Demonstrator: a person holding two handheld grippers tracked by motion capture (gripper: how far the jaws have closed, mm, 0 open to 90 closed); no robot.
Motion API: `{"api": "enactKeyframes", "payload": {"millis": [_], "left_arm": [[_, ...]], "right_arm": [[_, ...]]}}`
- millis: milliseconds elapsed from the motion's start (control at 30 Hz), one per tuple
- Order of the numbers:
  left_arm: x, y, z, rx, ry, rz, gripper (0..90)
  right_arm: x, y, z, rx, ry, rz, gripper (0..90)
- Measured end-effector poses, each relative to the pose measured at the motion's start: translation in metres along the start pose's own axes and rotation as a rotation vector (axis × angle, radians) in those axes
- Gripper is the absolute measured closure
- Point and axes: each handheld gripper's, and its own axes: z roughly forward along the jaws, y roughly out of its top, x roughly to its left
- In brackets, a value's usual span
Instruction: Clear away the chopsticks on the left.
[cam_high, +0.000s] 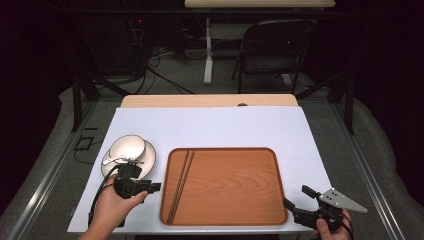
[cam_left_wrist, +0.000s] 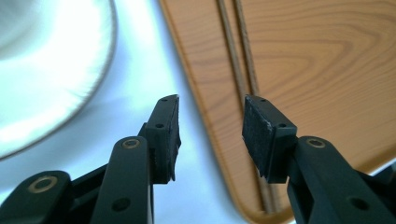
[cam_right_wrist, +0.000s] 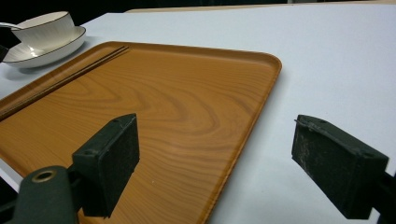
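A wooden tray lies on the white sheet, and a pair of dark chopsticks rests along its left side. Left of the tray, a white bowl sits on a white plate. My left gripper hovers between plate and tray. Its jaws stand open with nothing between the pads, and beyond the gap lie the tray rim and the chopsticks. My right gripper is open at the tray's near right corner. Its jaws straddle the tray edge without touching it.
A white sheet covers the table, with bare wood at its far edge. Beyond the table stand a black folding chair, a white table leg and floor cables. Metal rails run along both sides.
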Motion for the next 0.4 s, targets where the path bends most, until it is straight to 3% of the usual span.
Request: {"api": "enactKeyframes", "payload": {"millis": [233, 400], "left_arm": [[0.01, -0.014, -0.005, -0.089, 0.068, 0.066, 50.4], [0.015, -0.022, -0.008, -0.166, 0.083, 0.094, 45.6]], "right_arm": [[0.0, 0.0, 0.0, 0.001, 0.0, 0.0, 14.7], [0.0, 0.0, 0.0, -0.001, -0.002, 0.003, 14.7]]}}
